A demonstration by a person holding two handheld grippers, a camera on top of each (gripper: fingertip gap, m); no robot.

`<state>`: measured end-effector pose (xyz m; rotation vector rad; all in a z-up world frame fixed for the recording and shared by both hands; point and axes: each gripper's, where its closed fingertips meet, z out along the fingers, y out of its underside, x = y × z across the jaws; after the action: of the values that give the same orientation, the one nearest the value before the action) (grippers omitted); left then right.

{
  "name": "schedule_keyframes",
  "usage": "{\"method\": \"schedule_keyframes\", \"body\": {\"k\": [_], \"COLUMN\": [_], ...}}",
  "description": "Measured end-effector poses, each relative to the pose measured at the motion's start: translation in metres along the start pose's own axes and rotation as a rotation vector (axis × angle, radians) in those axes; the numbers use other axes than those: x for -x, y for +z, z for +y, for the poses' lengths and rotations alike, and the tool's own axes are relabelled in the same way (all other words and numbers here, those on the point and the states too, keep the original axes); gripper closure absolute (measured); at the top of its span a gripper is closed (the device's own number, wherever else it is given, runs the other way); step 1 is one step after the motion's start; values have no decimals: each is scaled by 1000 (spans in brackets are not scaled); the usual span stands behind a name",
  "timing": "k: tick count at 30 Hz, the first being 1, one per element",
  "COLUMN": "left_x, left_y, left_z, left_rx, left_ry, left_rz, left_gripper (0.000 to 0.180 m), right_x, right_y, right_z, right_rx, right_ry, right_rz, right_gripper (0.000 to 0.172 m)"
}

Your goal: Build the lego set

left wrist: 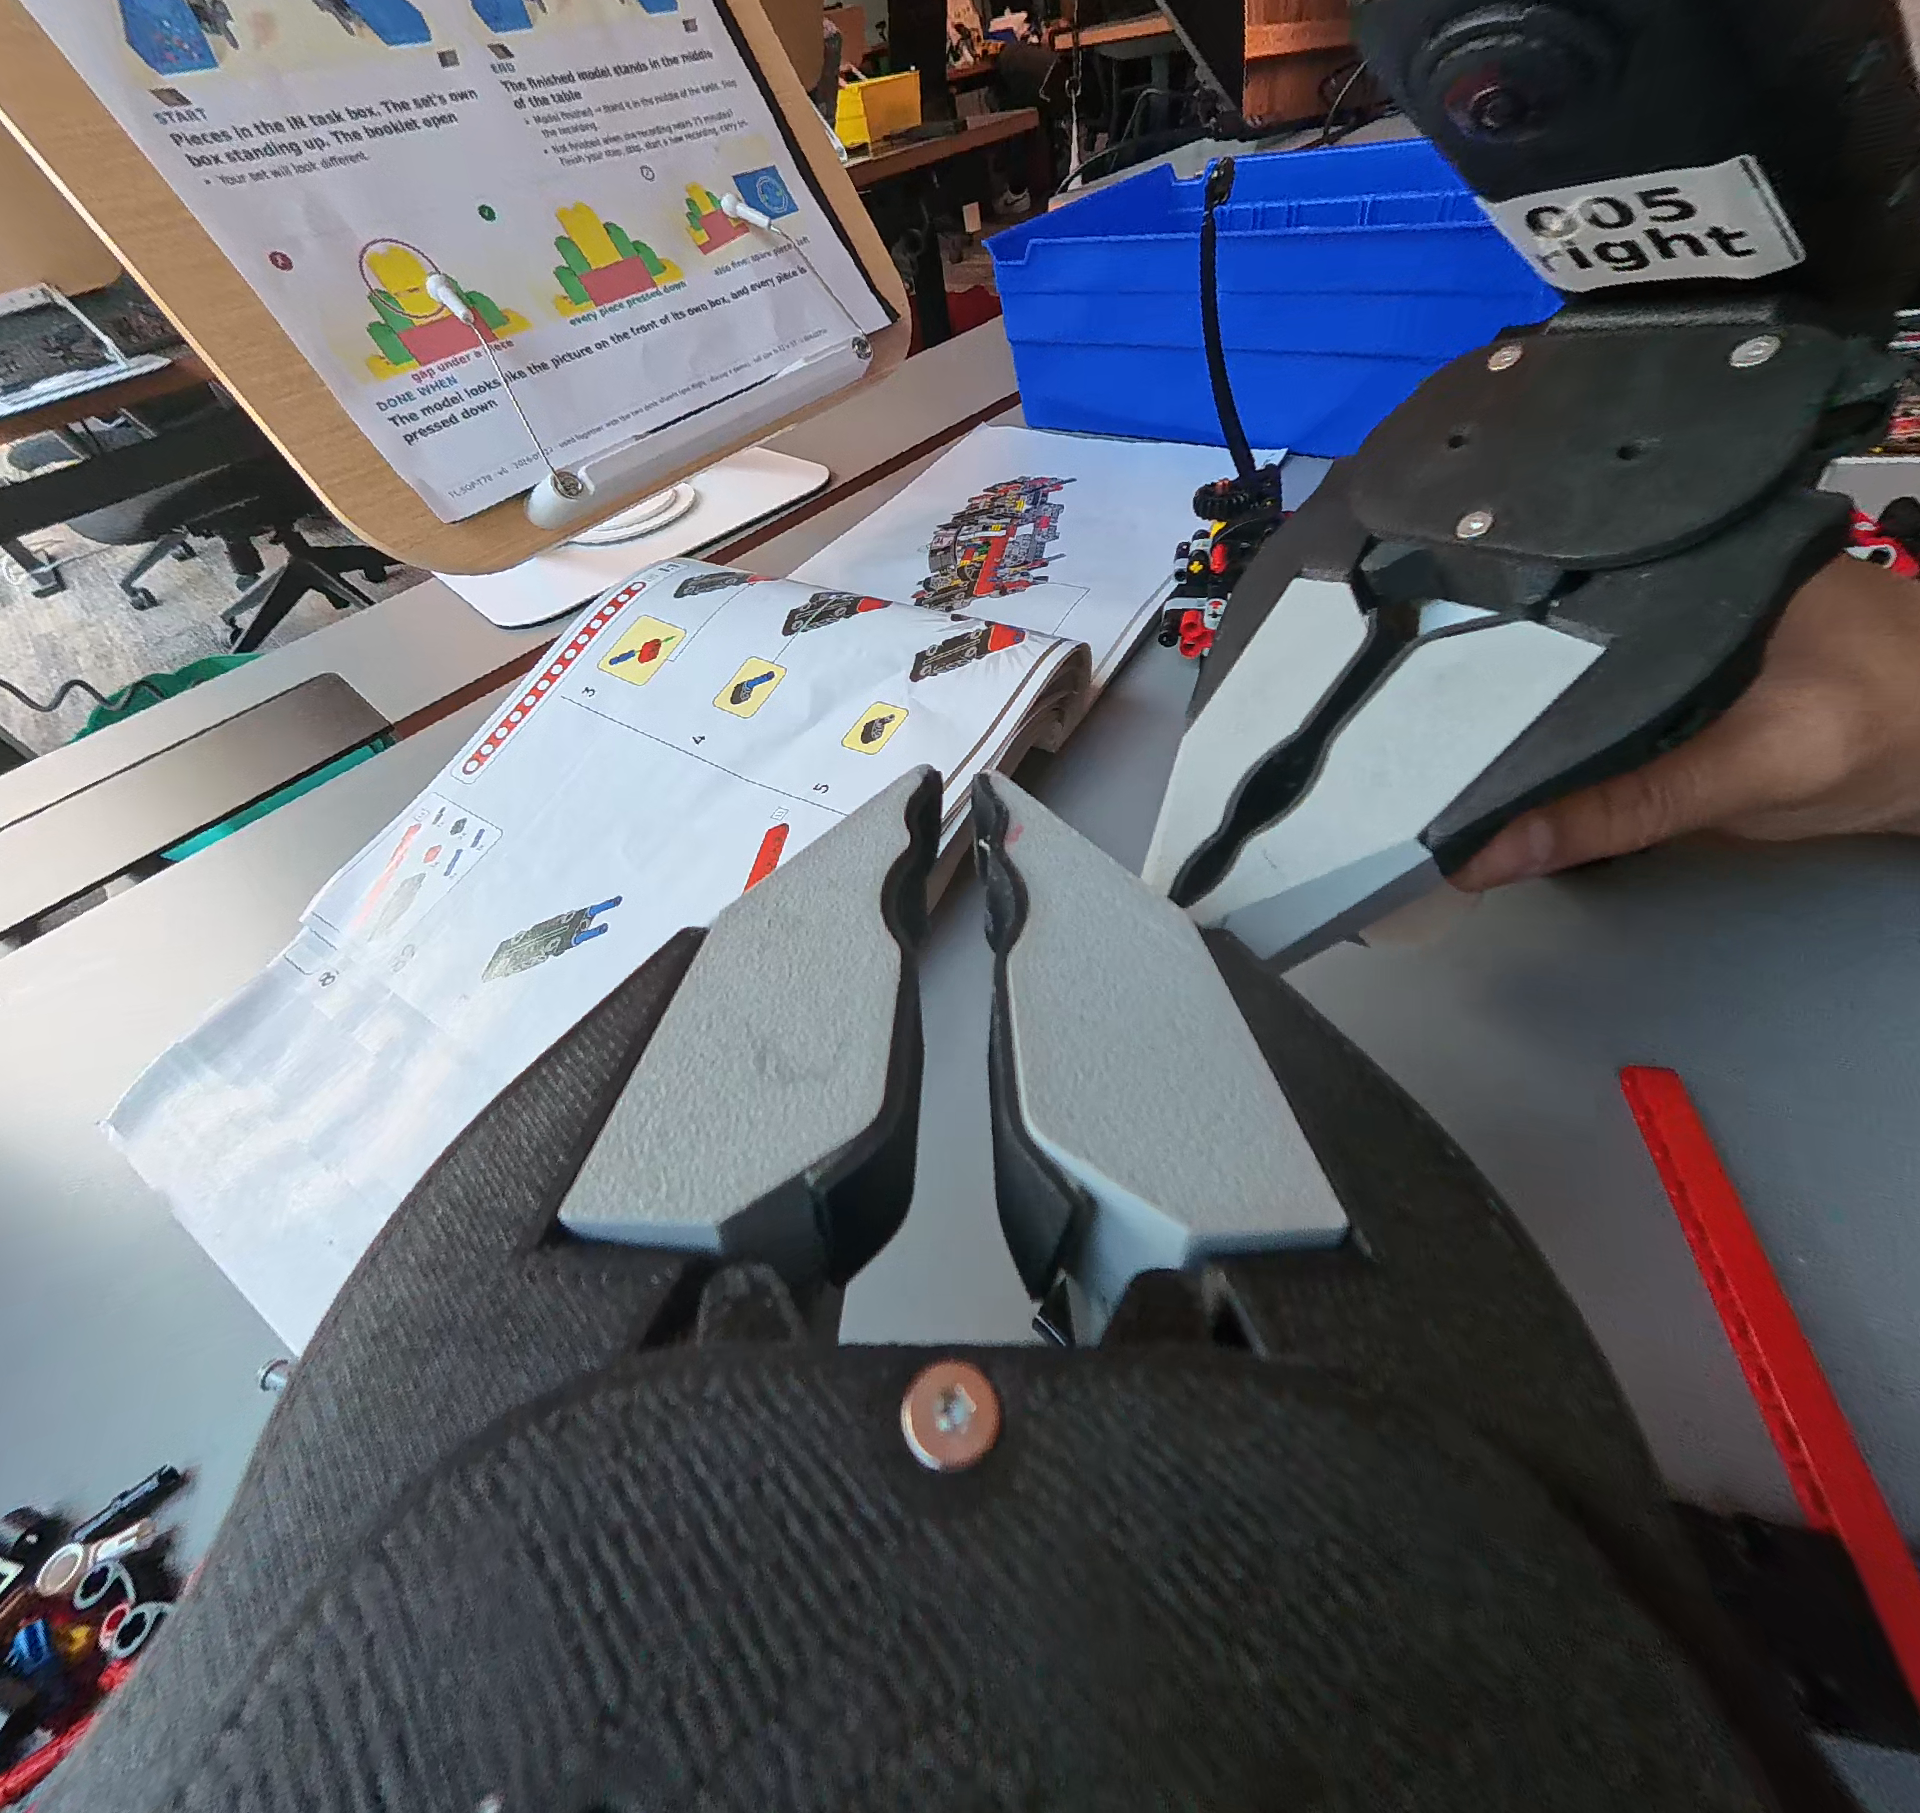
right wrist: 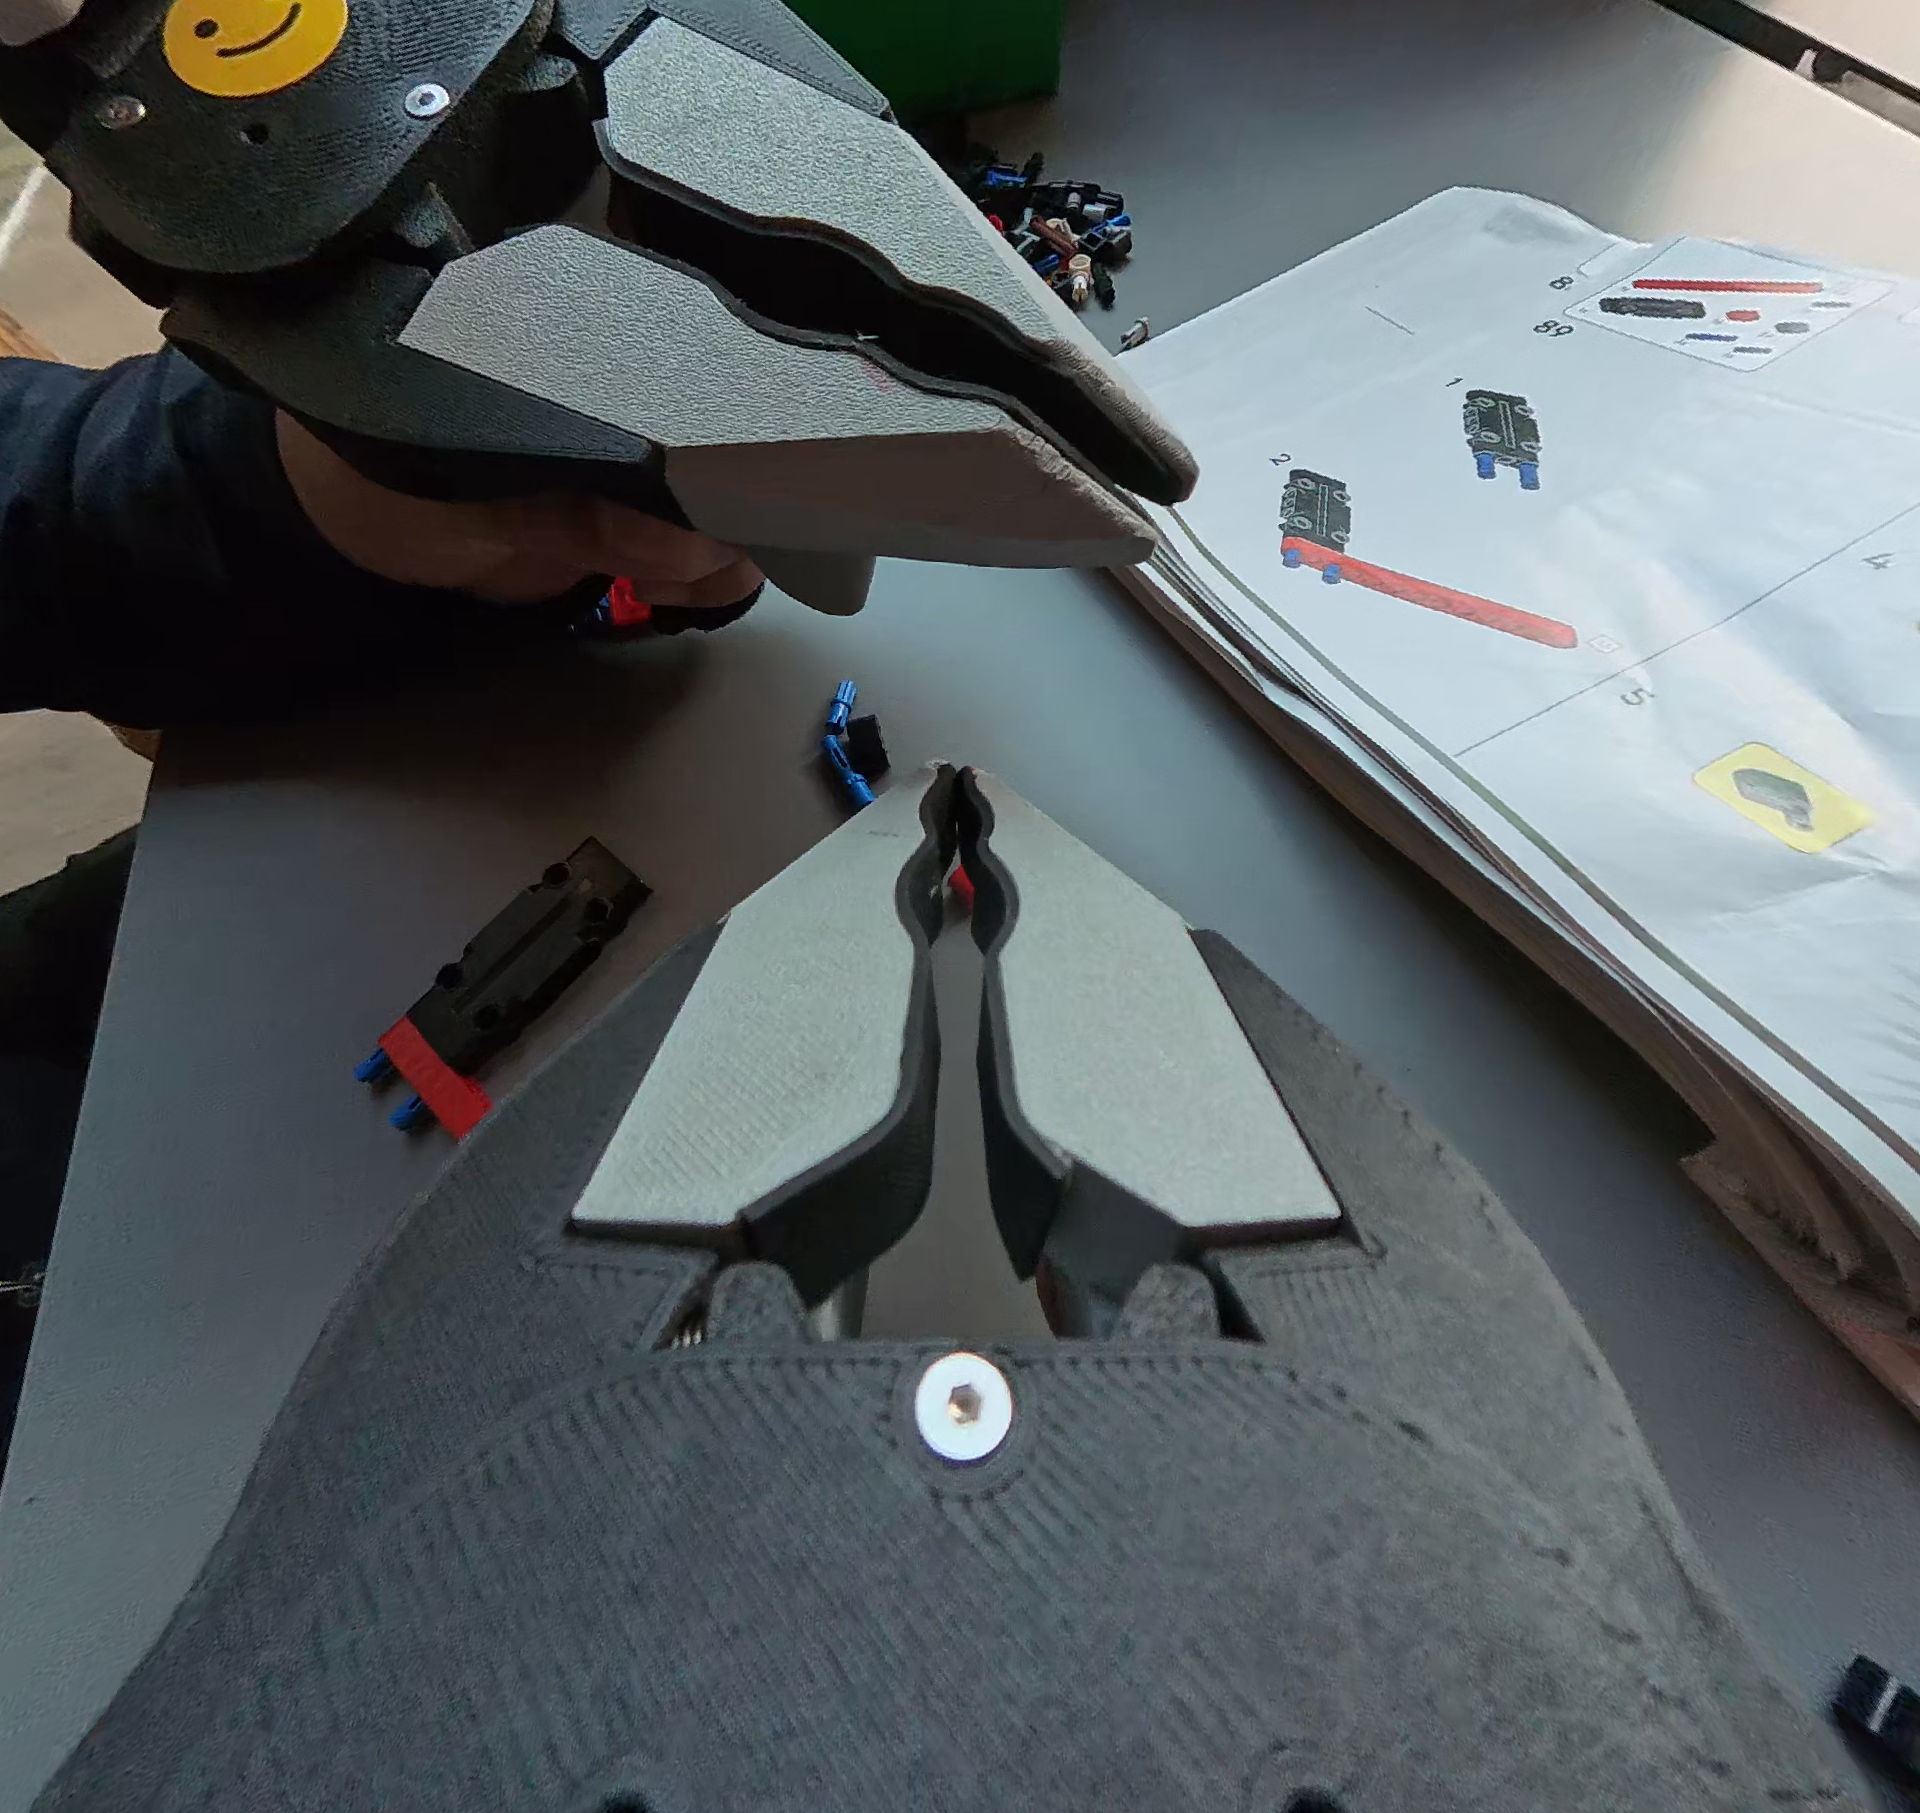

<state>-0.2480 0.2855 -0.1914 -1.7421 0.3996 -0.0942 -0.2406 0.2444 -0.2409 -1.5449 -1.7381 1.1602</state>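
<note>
My left gripper (left wrist: 958,795) is shut with nothing plainly between its pads. Its tips rest at the near edge of the open building booklet (left wrist: 623,776). The right wrist view shows this gripper (right wrist: 1164,516) touching the edge of the booklet's pages (right wrist: 1558,620). My right gripper (right wrist: 951,776) is shut, tips together, and a small red piece (right wrist: 961,880) sits in the hollow between its pads. It hovers low over the grey table (right wrist: 1143,724), close to two blue pins and a black piece (right wrist: 852,740). It also shows in the left wrist view (left wrist: 1195,906).
A black block on a red beam with blue pins (right wrist: 520,974) lies at left. A long red beam (left wrist: 1766,1296) lies at right. Behind are a blue bin (left wrist: 1247,309), a part-built model (left wrist: 1226,537), an instruction stand (left wrist: 468,205) and loose parts (right wrist: 1070,225).
</note>
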Motion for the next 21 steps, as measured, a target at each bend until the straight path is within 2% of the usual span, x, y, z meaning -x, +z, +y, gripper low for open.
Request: {"method": "schedule_keyframes", "body": {"k": [21], "left_x": [0], "left_y": [0], "left_z": [0], "left_rx": [2], "left_ry": [8], "left_rz": [-3], "left_gripper": [177], "right_x": [-7], "right_y": [-1], "right_z": [2], "right_rx": [18], "right_ry": [-18], "right_rz": [50], "right_gripper": [172]}}
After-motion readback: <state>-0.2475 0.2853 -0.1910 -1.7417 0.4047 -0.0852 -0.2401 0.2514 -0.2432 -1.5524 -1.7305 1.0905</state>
